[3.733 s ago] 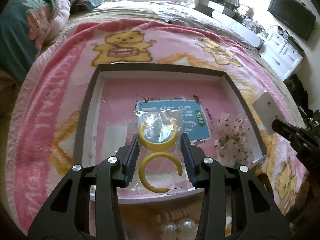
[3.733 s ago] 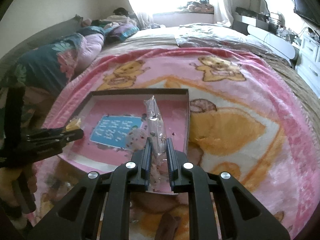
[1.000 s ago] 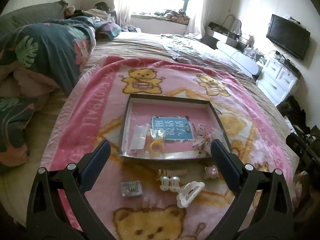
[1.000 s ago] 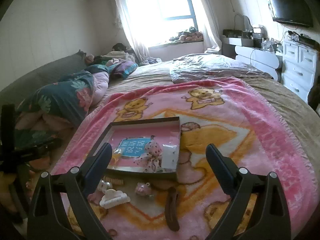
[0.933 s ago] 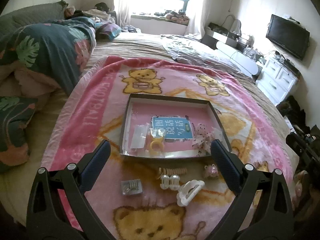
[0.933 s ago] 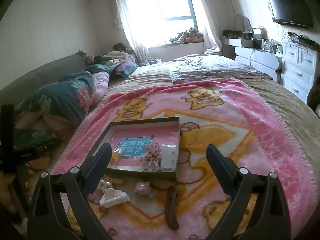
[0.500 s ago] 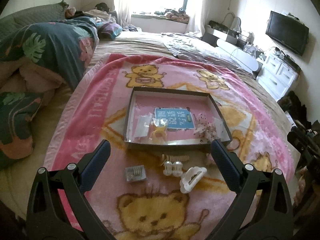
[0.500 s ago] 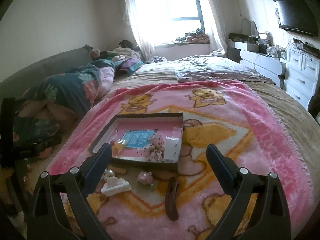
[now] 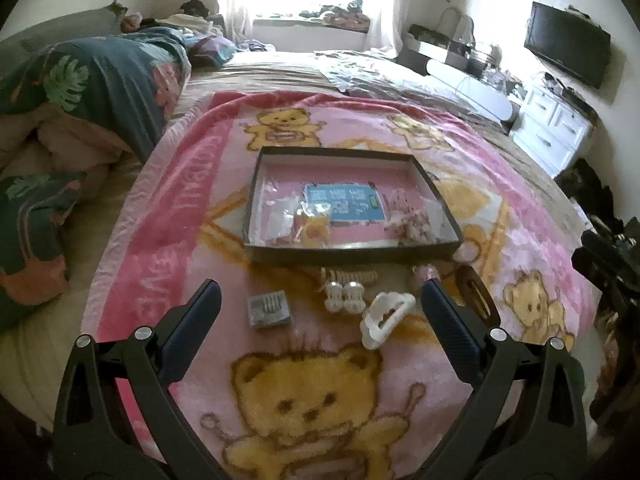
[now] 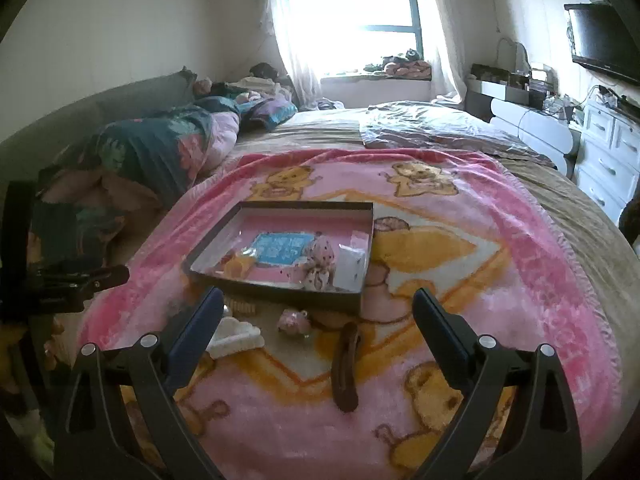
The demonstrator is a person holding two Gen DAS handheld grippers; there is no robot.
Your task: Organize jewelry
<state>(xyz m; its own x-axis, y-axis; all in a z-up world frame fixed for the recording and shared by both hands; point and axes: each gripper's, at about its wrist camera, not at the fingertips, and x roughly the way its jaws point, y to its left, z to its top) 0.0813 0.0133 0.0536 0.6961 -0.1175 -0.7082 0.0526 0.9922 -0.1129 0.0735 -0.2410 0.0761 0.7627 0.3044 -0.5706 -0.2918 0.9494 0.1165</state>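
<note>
A shallow dark box (image 9: 352, 249) (image 10: 276, 288) lies on the pink bear blanket (image 9: 180, 208). Inside it are a blue card (image 9: 344, 204), bagged yellow hoops (image 9: 314, 224), a pink spotted piece (image 10: 320, 260) and clear bags. In front of the box lie a white claw clip (image 9: 386, 314) (image 10: 234, 338), pearl pieces (image 9: 344, 296), a coiled beige tie (image 9: 354, 276), a grey bagged item (image 9: 268, 308), a small pink charm (image 10: 294, 320) and a brown hair clip (image 10: 346, 372). My left gripper (image 9: 320, 312) and right gripper (image 10: 316, 320) hover wide open and hold nothing, back from the items.
The blanket covers a bed with a dark floral quilt (image 9: 100, 80) at the left and a grey sheet (image 10: 440, 128) at the back. White drawers (image 10: 608, 152) and a wall television (image 9: 568, 54) stand at the right. The other gripper (image 10: 72, 280) shows at the left edge.
Both grippers let go of the bagged pieces into the box, opened wide and pulled back and up. Over the last second the views drifted slightly closer to the loose items.
</note>
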